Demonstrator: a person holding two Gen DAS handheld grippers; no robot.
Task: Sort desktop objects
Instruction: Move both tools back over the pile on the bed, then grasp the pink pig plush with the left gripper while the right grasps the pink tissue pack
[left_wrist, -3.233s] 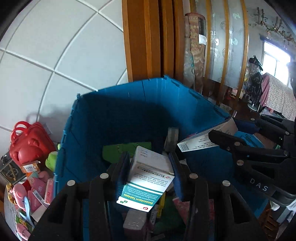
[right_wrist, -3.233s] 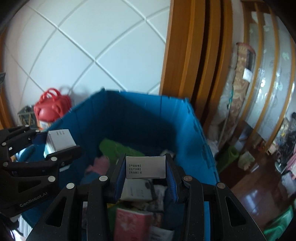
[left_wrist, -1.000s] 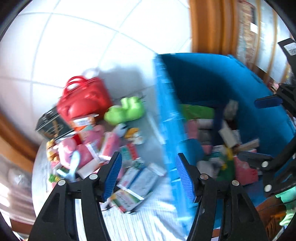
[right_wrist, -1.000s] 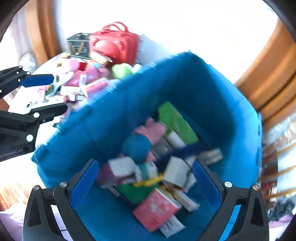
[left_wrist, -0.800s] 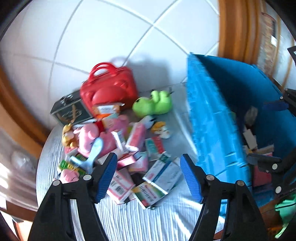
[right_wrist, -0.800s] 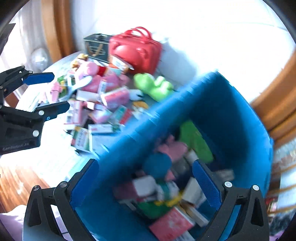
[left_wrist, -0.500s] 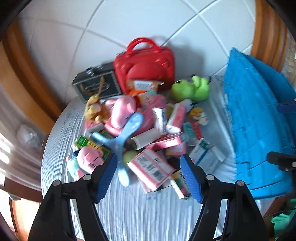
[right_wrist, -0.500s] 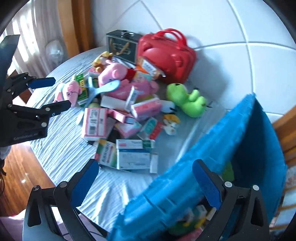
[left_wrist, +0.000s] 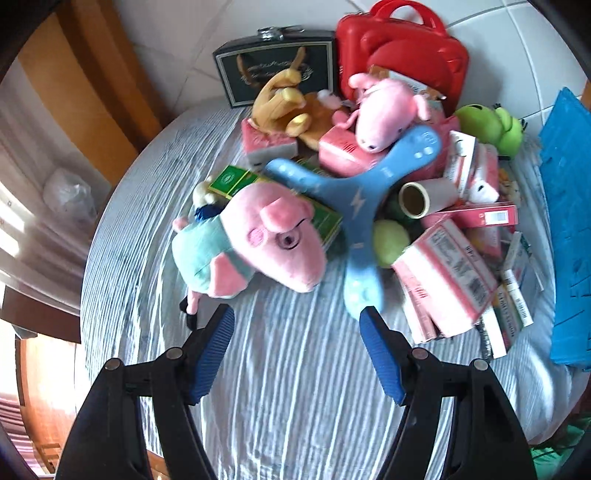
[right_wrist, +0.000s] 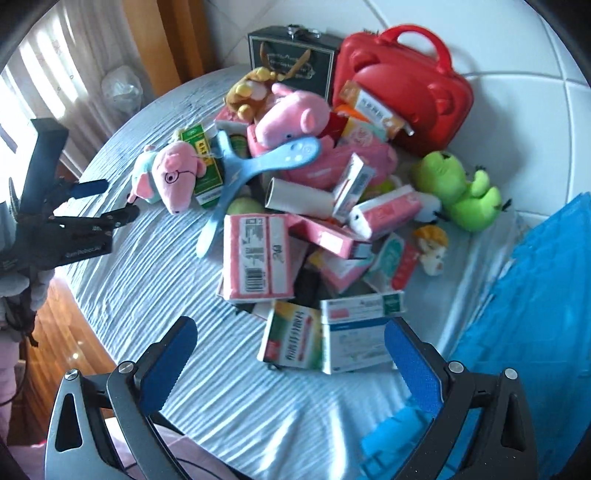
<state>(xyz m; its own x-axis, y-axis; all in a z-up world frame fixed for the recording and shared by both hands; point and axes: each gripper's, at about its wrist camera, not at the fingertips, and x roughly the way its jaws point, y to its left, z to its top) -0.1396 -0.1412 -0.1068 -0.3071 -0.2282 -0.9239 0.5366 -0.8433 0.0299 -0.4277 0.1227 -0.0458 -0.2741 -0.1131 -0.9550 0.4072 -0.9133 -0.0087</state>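
Note:
A heap of toys and boxes lies on a round table with a striped cloth (left_wrist: 295, 387). My left gripper (left_wrist: 297, 317) is open and empty, just in front of a pink pig plush in a teal shirt (left_wrist: 258, 240) and a blue three-armed boomerang toy (left_wrist: 354, 195). My right gripper (right_wrist: 290, 339) is open and empty, above a green medicine box (right_wrist: 293, 341) and a white and blue box (right_wrist: 360, 332). The left gripper also shows in the right wrist view (right_wrist: 107, 201), beside the pig plush (right_wrist: 166, 177).
A blue crate (right_wrist: 535, 314) stands at the right edge of the table (right_wrist: 147, 288). A red case (left_wrist: 402, 55), a black tin (left_wrist: 273, 70), a green frog plush (right_wrist: 458, 188), a second pink pig plush (left_wrist: 388, 110), a paper roll (left_wrist: 428, 195) and pink boxes (right_wrist: 255, 254) fill the heap.
Both grippers let go of their boxes into the blue crate, opened, and swung left to the heap on the table. The left gripper has come closer to the pig plush.

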